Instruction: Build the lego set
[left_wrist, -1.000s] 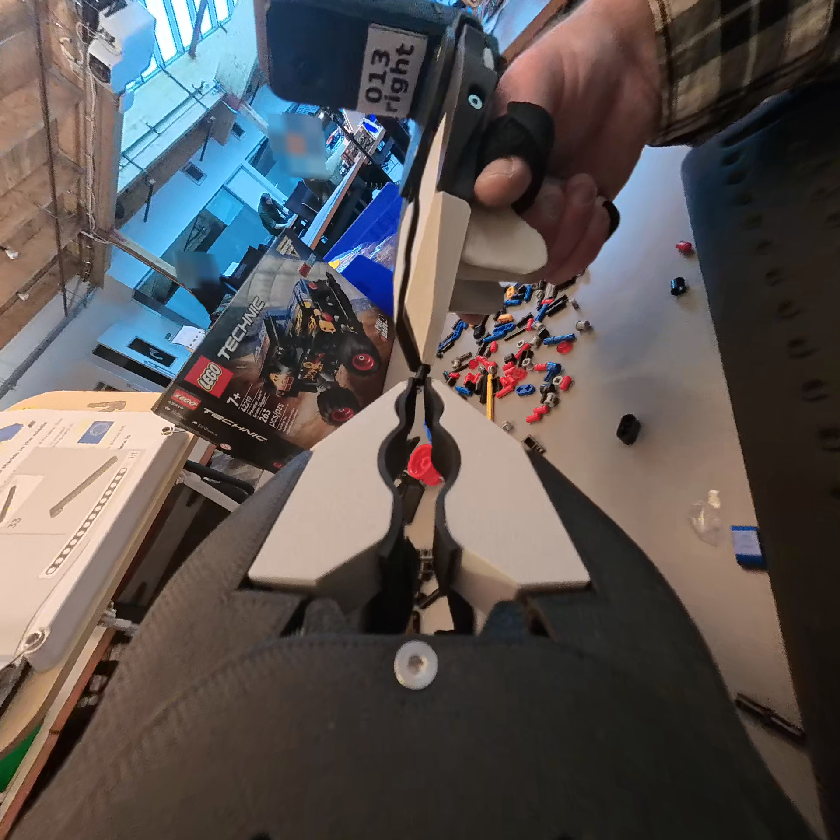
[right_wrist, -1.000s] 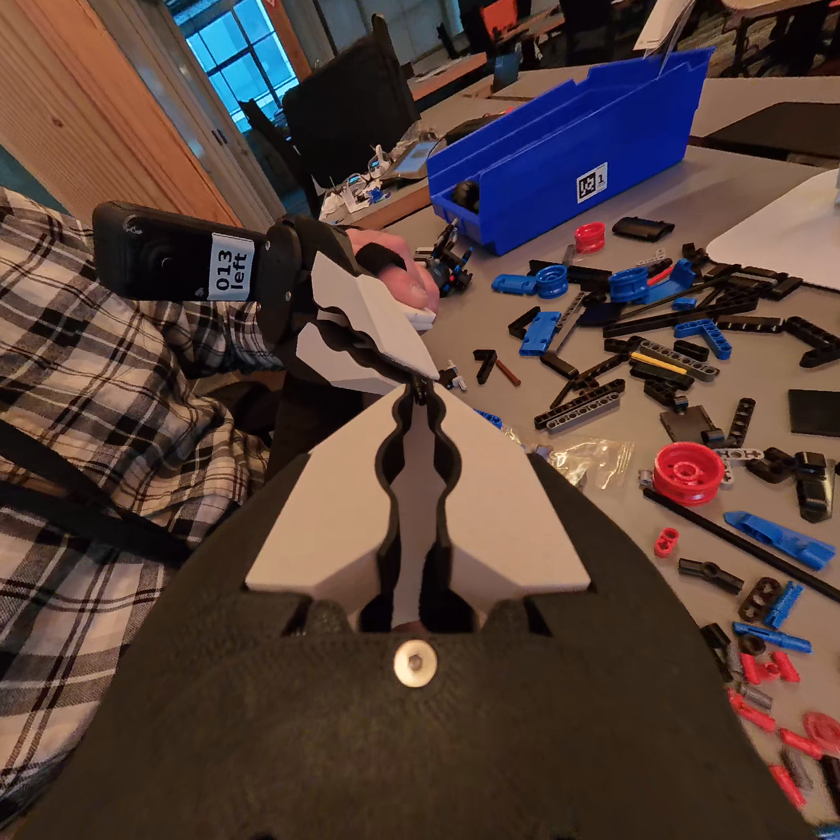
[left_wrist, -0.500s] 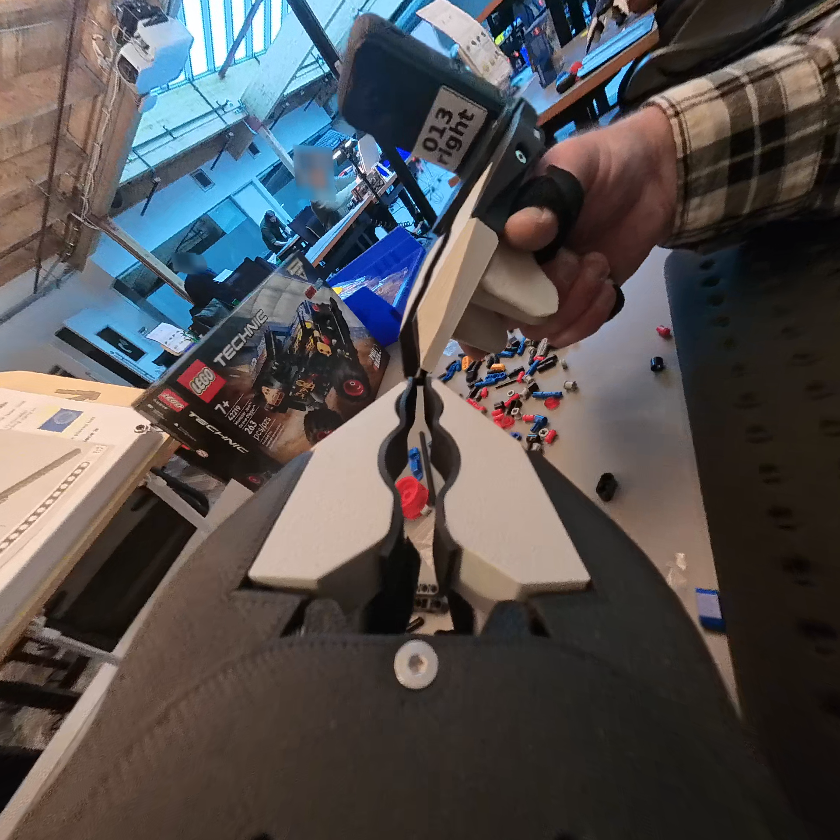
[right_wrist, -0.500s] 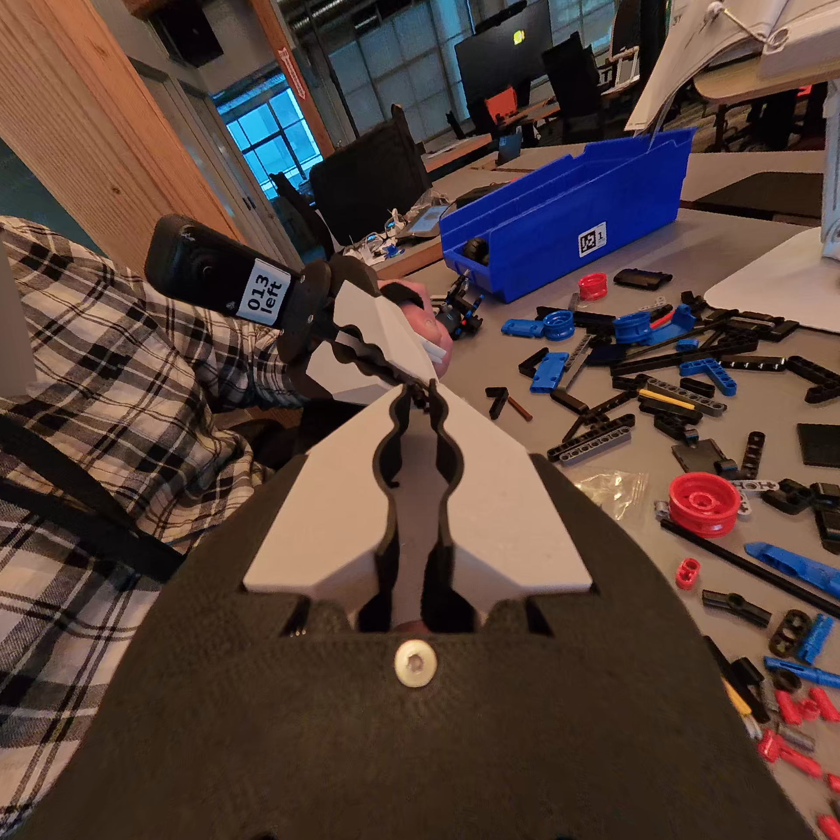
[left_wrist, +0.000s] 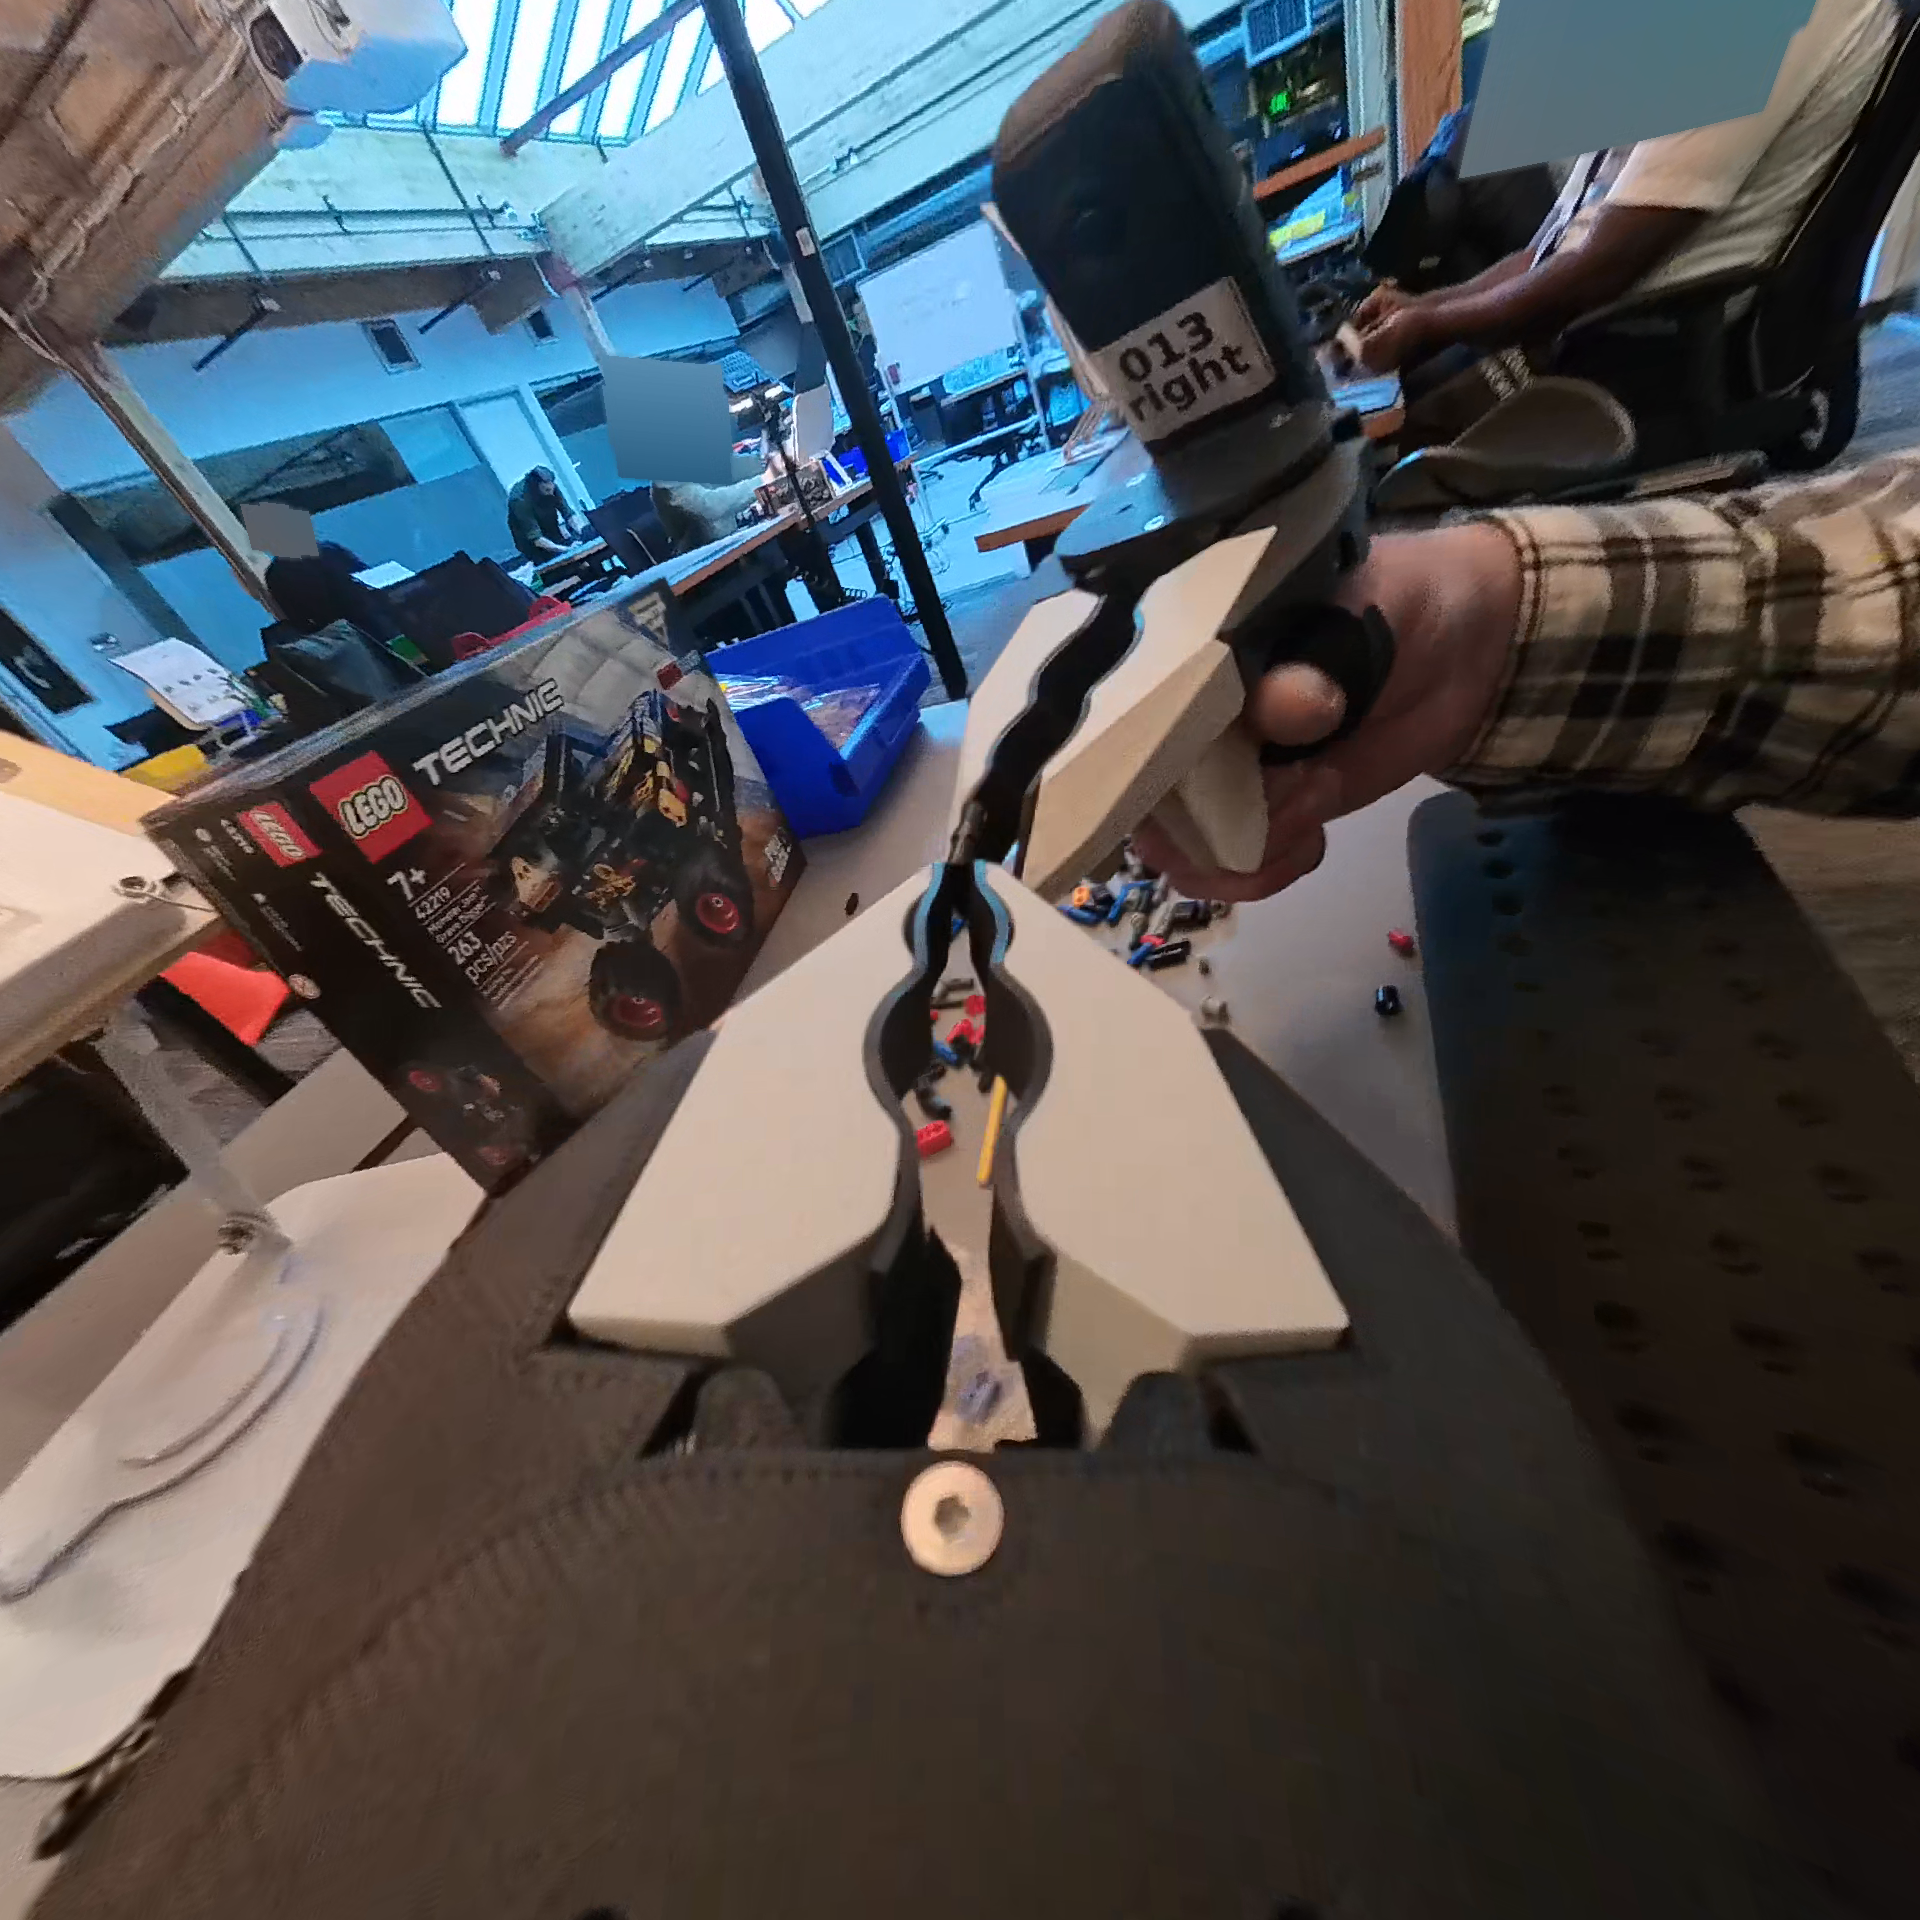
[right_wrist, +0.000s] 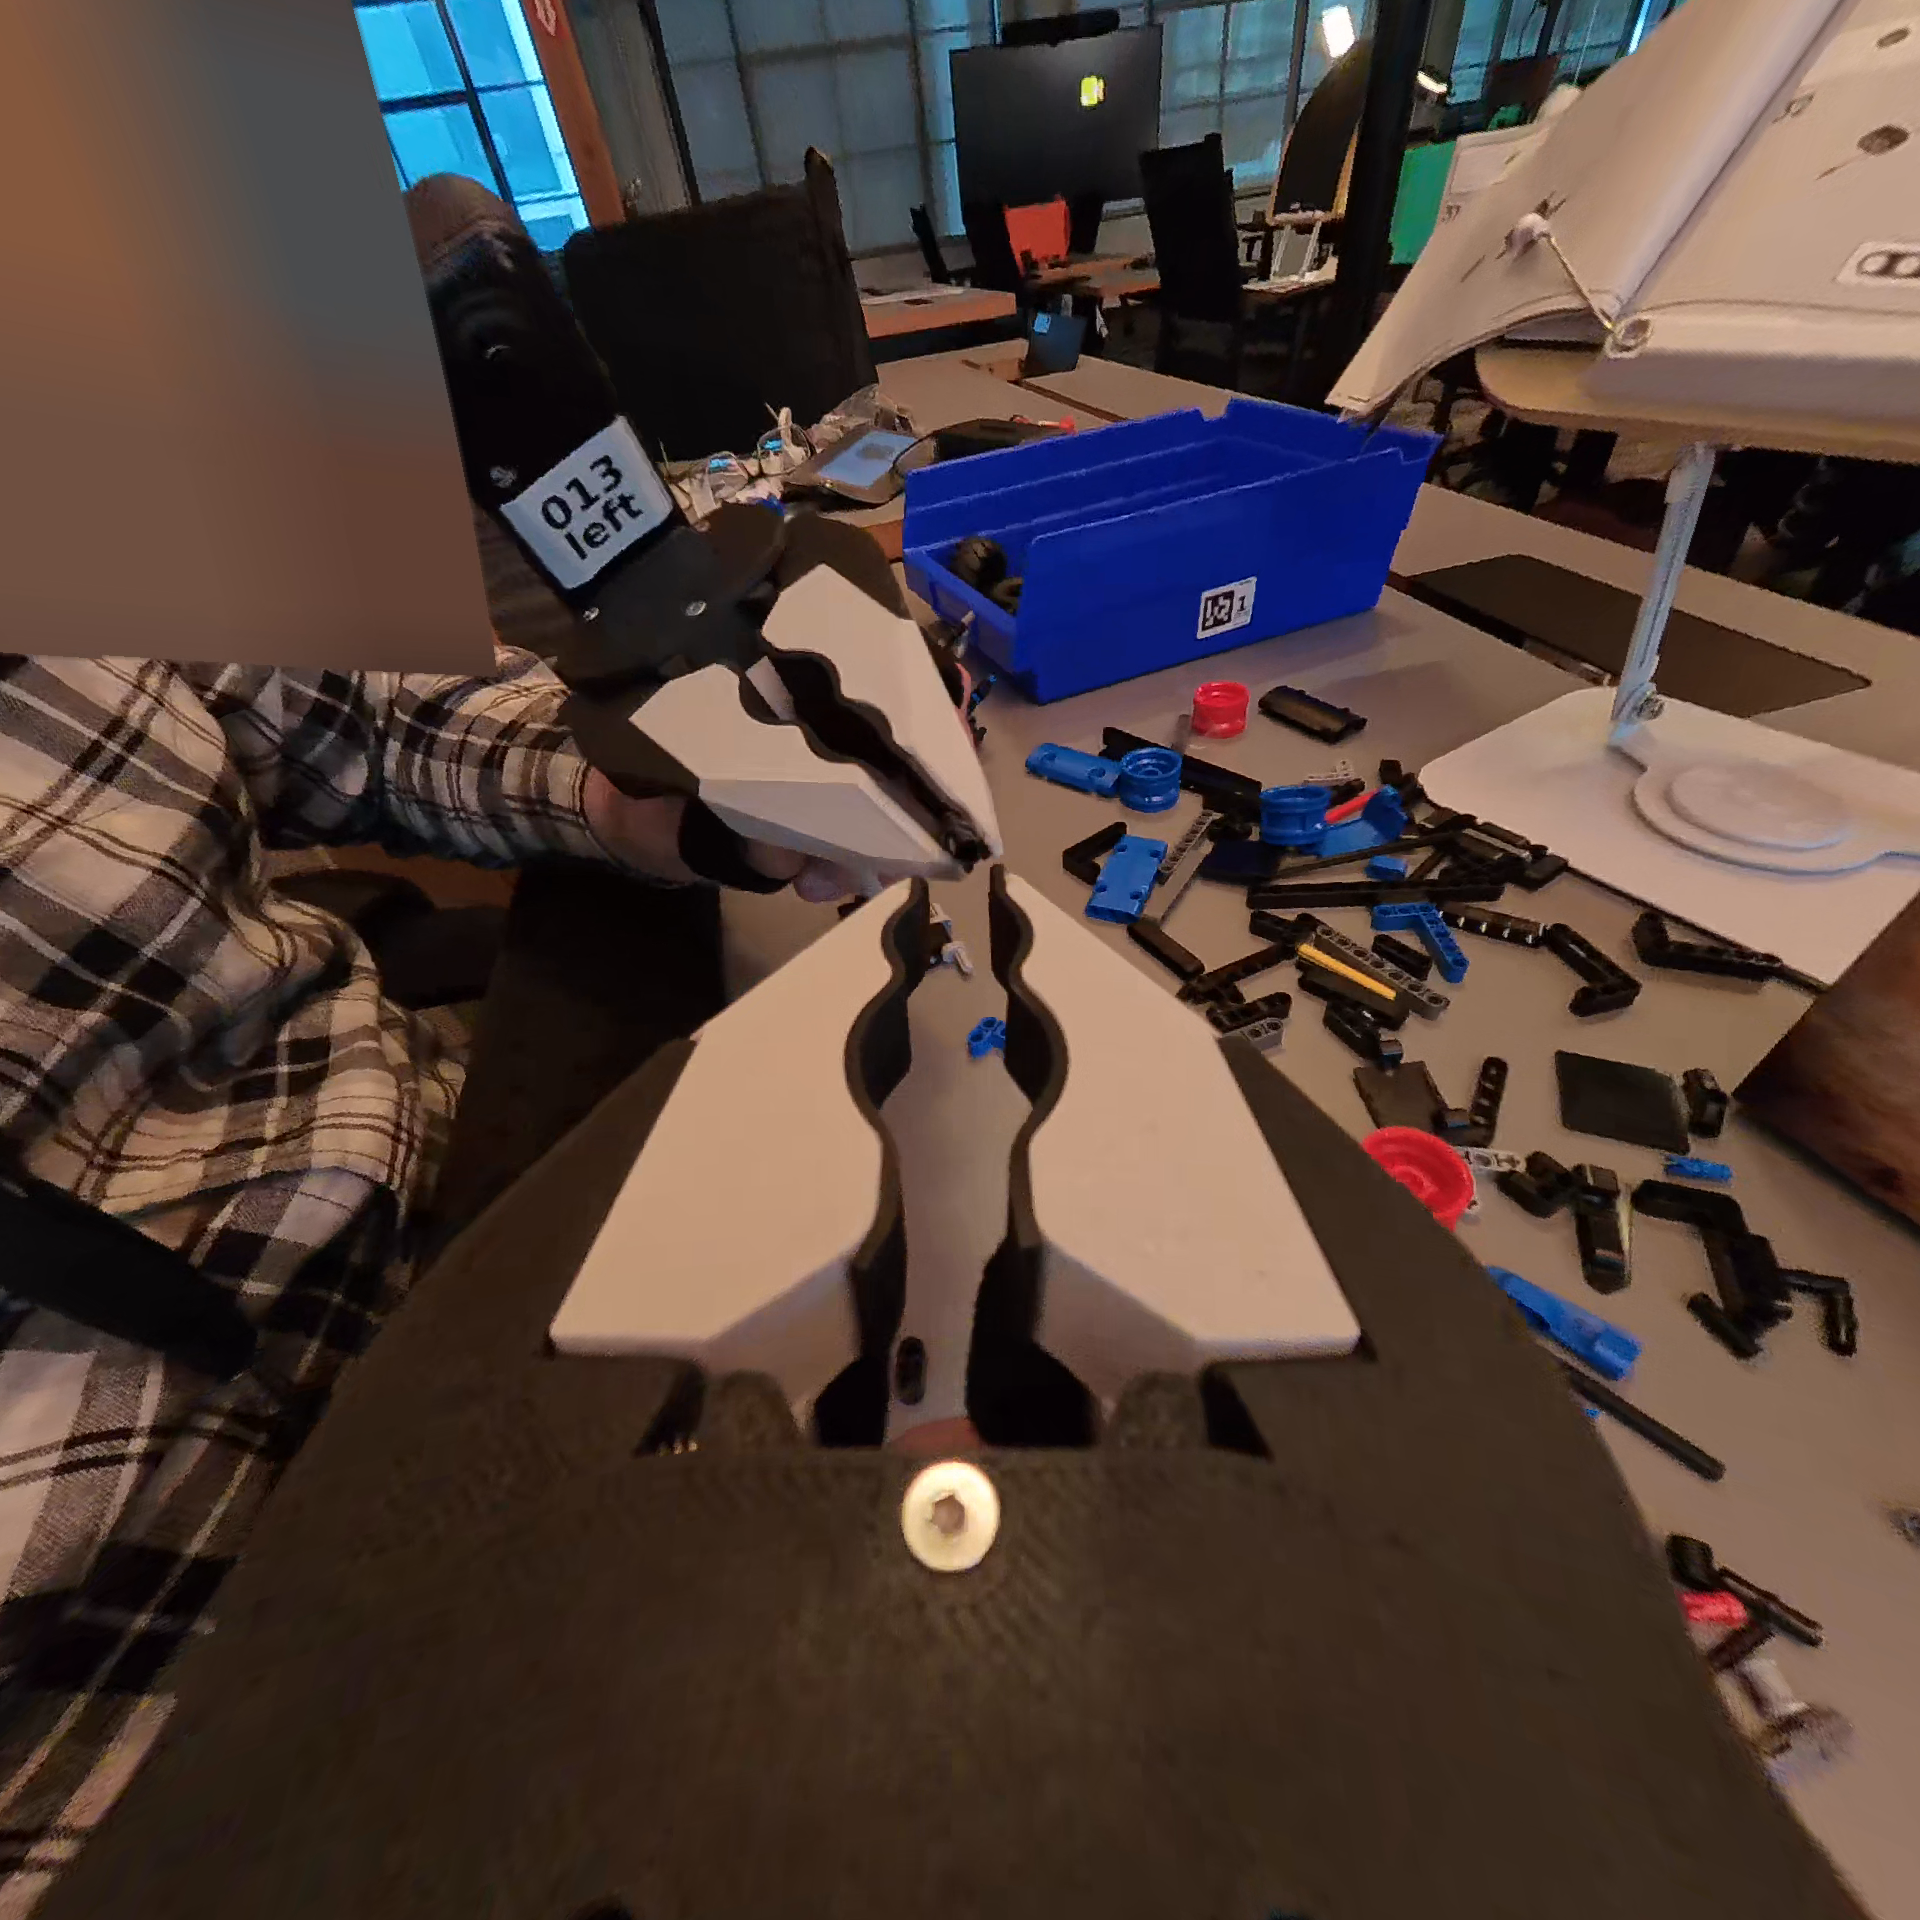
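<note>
Left tongs (left_wrist: 961, 883) are pinched on a small black piece (right_wrist: 961, 831); right tongs (right_wrist: 956, 894) stand narrowly parted and empty, tip to tip with them above the grey surface (right_wrist: 1507, 582). The blue bin (right_wrist: 1164, 551) at the far side holds black tyres (right_wrist: 987, 571). Loose lego parts (right_wrist: 1351, 935) lie scattered to the right, near the bin.

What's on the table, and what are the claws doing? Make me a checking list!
Surface: grey table.
Job's things: loose lego pieces scattered about, black, blue and red; booklet open on a white stand.
Clutter: blue bin; set box standing upright.
Grippers: left claw shut on a small black piece; right claw open, tips close to it.
Cables: nothing seen on this table.
Surroundings: office chairs, dark monitor, other desks.
</note>
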